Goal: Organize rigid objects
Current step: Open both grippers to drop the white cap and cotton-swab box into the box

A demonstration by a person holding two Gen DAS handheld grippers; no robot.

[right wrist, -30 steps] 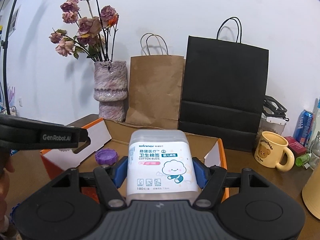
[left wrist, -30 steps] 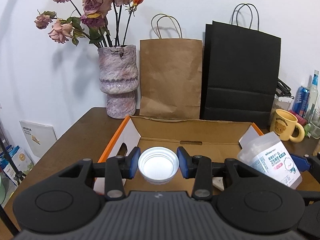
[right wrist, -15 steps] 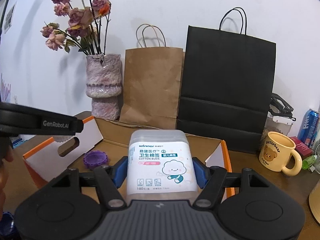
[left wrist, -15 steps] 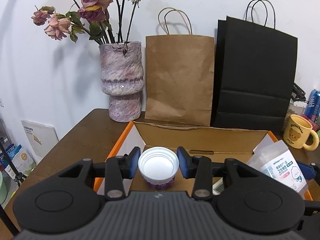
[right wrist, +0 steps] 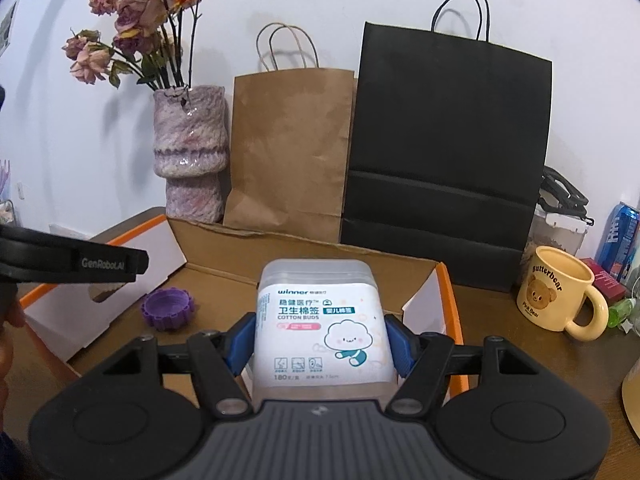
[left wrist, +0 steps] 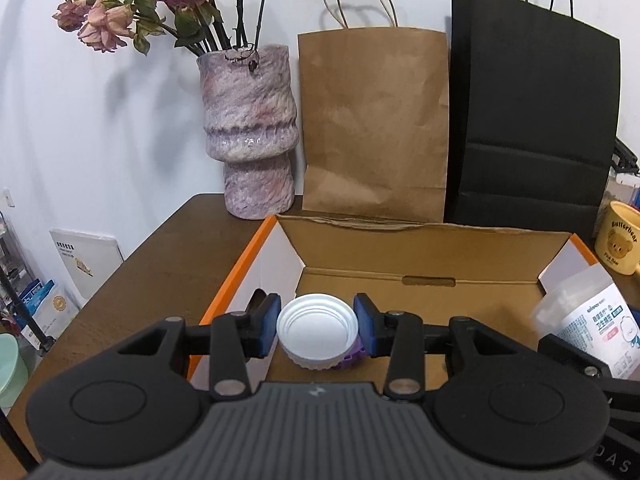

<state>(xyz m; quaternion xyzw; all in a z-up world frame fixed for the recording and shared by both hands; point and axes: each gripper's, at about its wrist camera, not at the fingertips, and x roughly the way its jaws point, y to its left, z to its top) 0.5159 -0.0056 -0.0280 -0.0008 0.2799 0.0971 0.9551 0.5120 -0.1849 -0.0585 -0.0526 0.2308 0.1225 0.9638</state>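
While my left tongs [left wrist: 316, 330] pinch the white cap [left wrist: 317, 331] above the purple cap [right wrist: 168, 309] in the box [left wrist: 420, 252], and my right tongs [right wrist: 320, 344] clamp the cotton-bud tub [right wrist: 318, 328] over it, a careless release could topple either.

Both views are bright and evenly lit, with soft indoor light from above and in front; the dried flowers [left wrist: 160, 4] throw faint grey shadows onto the white wall [left wrist: 100, 120]; the vase [left wrist: 248, 132] shows small glossy highlights; fisheye bending curves the edges and darkens the corners; the far objects are sharp, without motion blur.
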